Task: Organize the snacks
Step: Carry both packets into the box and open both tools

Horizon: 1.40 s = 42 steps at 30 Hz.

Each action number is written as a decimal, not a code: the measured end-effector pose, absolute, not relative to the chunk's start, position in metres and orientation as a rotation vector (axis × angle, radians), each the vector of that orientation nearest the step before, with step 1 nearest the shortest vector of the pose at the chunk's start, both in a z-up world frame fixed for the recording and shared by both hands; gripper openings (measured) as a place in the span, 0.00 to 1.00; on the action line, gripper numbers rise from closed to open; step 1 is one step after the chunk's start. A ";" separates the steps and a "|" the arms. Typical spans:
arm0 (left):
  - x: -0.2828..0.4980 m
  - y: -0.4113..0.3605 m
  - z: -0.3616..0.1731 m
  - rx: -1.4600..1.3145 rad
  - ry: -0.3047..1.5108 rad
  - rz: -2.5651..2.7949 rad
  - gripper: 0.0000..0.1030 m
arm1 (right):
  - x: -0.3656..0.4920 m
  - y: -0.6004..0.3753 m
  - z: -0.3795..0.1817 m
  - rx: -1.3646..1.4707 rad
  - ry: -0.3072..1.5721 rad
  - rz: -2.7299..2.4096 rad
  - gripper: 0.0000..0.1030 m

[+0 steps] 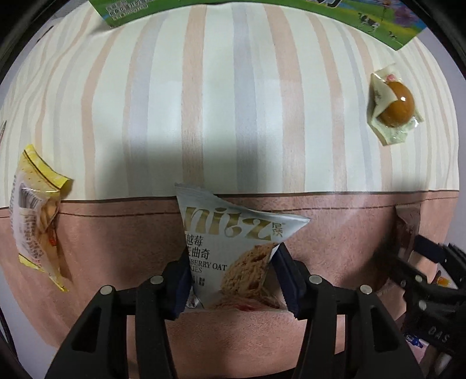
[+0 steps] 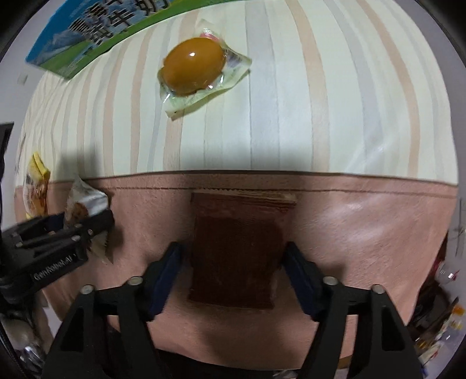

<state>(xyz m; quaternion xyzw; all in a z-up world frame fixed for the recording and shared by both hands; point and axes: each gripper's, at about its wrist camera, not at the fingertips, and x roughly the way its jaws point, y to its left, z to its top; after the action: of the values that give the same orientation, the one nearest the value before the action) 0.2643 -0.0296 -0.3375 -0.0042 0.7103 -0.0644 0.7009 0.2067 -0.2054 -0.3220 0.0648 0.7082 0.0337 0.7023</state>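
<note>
My left gripper [image 1: 231, 271] is shut on a white cranberry oat cookie packet [image 1: 230, 247], which stands up between the pads over the pink band of the tablecloth. It also shows in the right wrist view [image 2: 84, 204]. My right gripper [image 2: 233, 262] is shut on a flat dark brown snack packet [image 2: 236, 253] that lies over the pink band. A packaged brown egg [image 2: 192, 67] lies on the striped cloth beyond it and shows in the left wrist view [image 1: 393, 108]. A yellow-edged cracker packet [image 1: 38, 215] lies at the left.
A green and blue milk carton [image 2: 90, 32] lies at the far edge of the striped tablecloth [image 1: 233, 102]; it shows in the left wrist view [image 1: 364, 17]. Cluttered items [image 2: 439, 315] sit beyond the table's right edge.
</note>
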 end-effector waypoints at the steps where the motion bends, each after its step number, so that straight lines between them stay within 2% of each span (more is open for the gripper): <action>1: 0.267 -0.030 -0.338 -0.027 1.575 -0.144 0.48 | 0.207 -0.202 -0.322 0.157 1.573 0.064 0.76; 3: 0.269 -0.029 -0.337 -0.033 1.561 -0.144 0.48 | 0.209 -0.189 -0.328 0.180 1.558 0.042 0.73; 4: 0.268 -0.026 -0.334 -0.031 1.556 -0.144 0.47 | 0.206 -0.192 -0.329 0.163 1.548 0.026 0.60; 5: 0.267 -0.024 -0.331 -0.031 1.548 -0.146 0.47 | 0.206 -0.195 -0.325 0.145 1.533 0.023 0.59; 9: 0.261 -0.018 -0.306 -0.043 1.508 -0.168 0.46 | 0.199 -0.194 -0.303 0.187 1.504 0.061 0.59; 14: 0.279 -0.012 -0.233 -0.102 1.389 -0.231 0.46 | 0.215 -0.202 -0.232 0.282 1.397 0.149 0.59; 19: 0.343 0.003 -0.140 -0.168 1.243 -0.295 0.47 | 0.276 -0.201 -0.142 0.281 1.221 0.243 0.59; 22: 0.397 0.012 -0.109 -0.154 1.186 -0.276 0.47 | 0.320 -0.204 -0.107 0.237 1.150 0.250 0.59; 24: 0.431 0.011 -0.109 -0.127 1.172 -0.240 0.47 | 0.354 -0.201 -0.096 0.192 1.122 0.232 0.59; 27: 0.481 0.020 -0.122 -0.097 1.224 -0.199 0.47 | 0.402 -0.181 -0.103 0.132 1.142 0.196 0.59; 30: 0.529 0.013 -0.158 -0.057 1.309 -0.162 0.47 | 0.439 -0.168 -0.111 0.096 1.199 0.159 0.59; 34: 0.539 0.027 -0.186 -0.057 1.383 -0.131 0.47 | 0.494 -0.168 -0.159 0.082 1.270 0.131 0.59; 40: 0.552 0.038 -0.216 -0.096 1.451 -0.132 0.48 | 0.507 -0.164 -0.217 0.080 1.377 0.151 0.59; 42: 0.556 0.040 -0.222 -0.118 1.453 -0.137 0.58 | 0.510 -0.163 -0.238 0.059 1.463 0.143 0.76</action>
<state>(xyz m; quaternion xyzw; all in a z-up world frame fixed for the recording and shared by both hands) 0.5557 0.0402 -0.2218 -0.0537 0.6635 -0.0623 0.7437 0.5097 -0.1633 -0.2380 0.0268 0.6672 0.0652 0.7415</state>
